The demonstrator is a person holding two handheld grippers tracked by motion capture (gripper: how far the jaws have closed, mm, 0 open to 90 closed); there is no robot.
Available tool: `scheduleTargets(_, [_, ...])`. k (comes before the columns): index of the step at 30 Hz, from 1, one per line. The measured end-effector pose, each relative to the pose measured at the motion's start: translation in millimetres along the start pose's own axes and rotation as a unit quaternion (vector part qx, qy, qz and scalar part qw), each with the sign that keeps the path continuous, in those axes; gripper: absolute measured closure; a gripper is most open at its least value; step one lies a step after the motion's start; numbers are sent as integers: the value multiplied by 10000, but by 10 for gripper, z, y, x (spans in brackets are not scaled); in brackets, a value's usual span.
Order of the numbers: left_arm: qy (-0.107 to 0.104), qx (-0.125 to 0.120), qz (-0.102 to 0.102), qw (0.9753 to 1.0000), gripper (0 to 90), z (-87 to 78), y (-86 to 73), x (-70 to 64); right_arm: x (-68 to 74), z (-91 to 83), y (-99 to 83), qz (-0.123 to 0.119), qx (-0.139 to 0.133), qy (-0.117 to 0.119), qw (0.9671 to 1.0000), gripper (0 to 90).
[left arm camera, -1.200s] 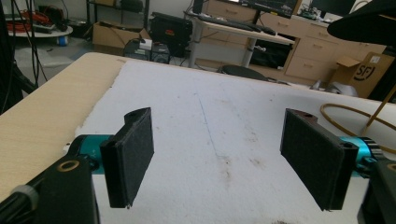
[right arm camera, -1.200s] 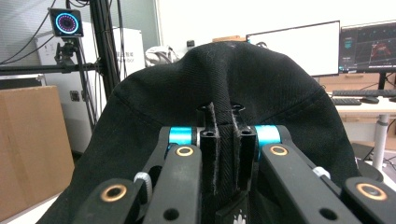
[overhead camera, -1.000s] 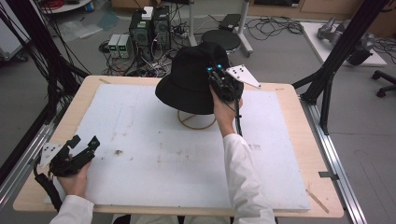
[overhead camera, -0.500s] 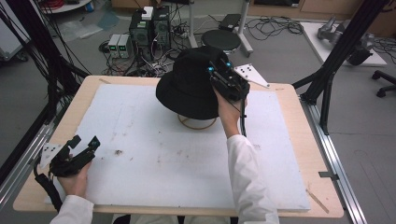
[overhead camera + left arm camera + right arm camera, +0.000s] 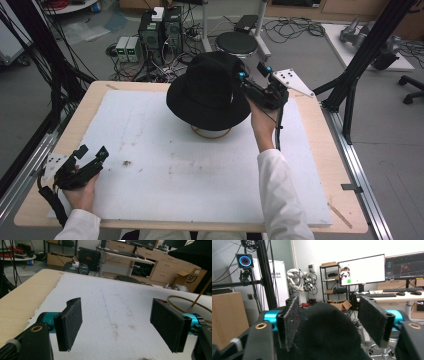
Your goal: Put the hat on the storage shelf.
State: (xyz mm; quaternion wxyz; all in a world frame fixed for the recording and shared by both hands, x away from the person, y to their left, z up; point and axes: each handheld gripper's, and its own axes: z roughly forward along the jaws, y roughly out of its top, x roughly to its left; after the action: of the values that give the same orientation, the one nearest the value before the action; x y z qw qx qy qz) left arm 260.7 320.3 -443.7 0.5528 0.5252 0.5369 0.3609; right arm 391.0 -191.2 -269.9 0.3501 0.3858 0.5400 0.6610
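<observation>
Black hat on its stand, right gripper at its crown.

The black hat [image 5: 209, 92] sits on a ring-based stand [image 5: 211, 132] in the upper middle of the frame, on the white table [image 5: 200, 170]. The right gripper [image 5: 328, 322] has its fingers spread wide either side of the crown, not clamped. The left gripper [image 5: 117, 326], at lower left, is wide open and holds nothing.
</observation>
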Motion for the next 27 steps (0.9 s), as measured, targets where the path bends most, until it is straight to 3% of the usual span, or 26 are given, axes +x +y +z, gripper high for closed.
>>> scheduleTargets(4, [7, -15, -23, 10000, 260, 1, 2, 4, -76, -185, 47, -209, 50, -169, 9996, 268])
scheduleTargets(9, [39, -23, -39, 10000, 261, -10, 8, 22, -117, -343, 66, -267, 77, -241, 9993, 239])
scheduleTargets(18, [33, -26, -60, 10000, 260, -10, 6, 12, -91, -715, 43, -591, 186, -395, 9973, 196])
scheduleTargets(27, [58, -41, -79, 9999, 261, -30, 5, 17, -73, -1029, -56, -553, 603, -537, 9952, 181])
